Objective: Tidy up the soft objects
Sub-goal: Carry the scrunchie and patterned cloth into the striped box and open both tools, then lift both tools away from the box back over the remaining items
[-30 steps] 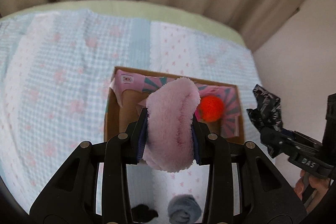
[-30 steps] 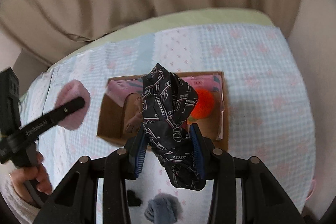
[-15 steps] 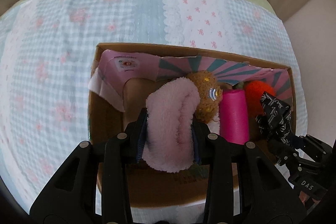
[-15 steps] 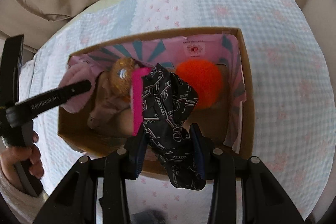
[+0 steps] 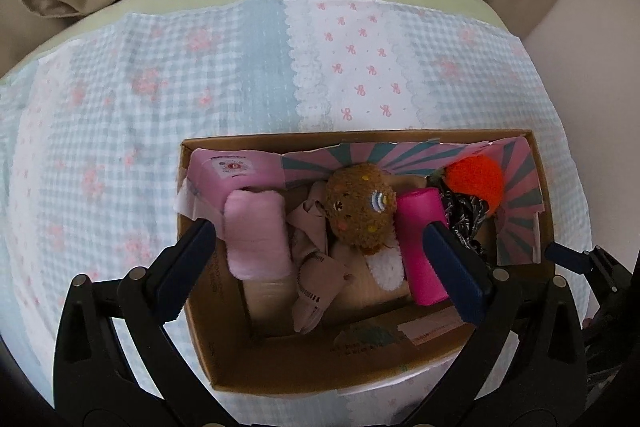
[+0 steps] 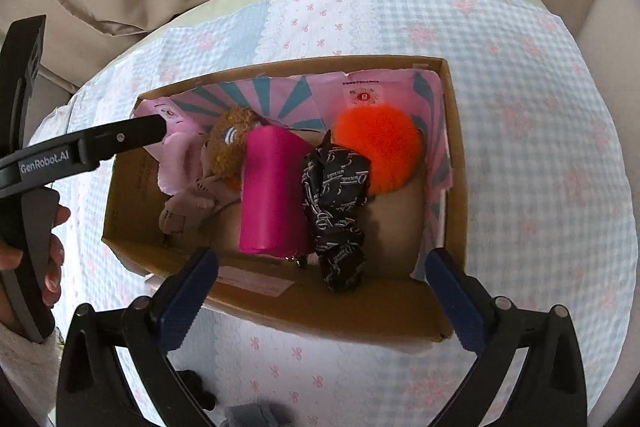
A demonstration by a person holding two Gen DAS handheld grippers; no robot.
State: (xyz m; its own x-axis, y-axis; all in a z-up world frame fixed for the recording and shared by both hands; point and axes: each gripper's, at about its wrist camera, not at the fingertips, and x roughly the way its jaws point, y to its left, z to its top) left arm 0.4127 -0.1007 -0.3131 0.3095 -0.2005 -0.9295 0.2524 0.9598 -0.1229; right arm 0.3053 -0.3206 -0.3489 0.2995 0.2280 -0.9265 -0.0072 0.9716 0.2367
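Now the left gripper (image 5: 316, 247) is standing with its blue-padded jaws spread wide, having just been opening, and nothing is pinched between them; the fluffy pale pink rolled cloth (image 5: 256, 233) is lying free just inside the left pad, at the left end of the brown cardboard box (image 5: 280, 367). Likewise the right gripper (image 6: 320, 275) is hanging with jaws flung apart after just opening, gripping nothing, while the black fabric bundle with white lettering (image 6: 336, 203) is resting in the box below them, touching the fuzzy orange pompom (image 6: 376, 147) on one side and the bright magenta cylindrical roll (image 6: 272, 191) on the other. Beside the roll a round brown plush toy (image 5: 358, 211) is lying on crumpled beige socks (image 5: 316, 267). Around the box, a blue-and-white gingham bedspread with pink flowers (image 5: 120, 107) is spreading outward. A hand (image 6: 52, 247) is gripping the left gripper's handle in the right wrist view.
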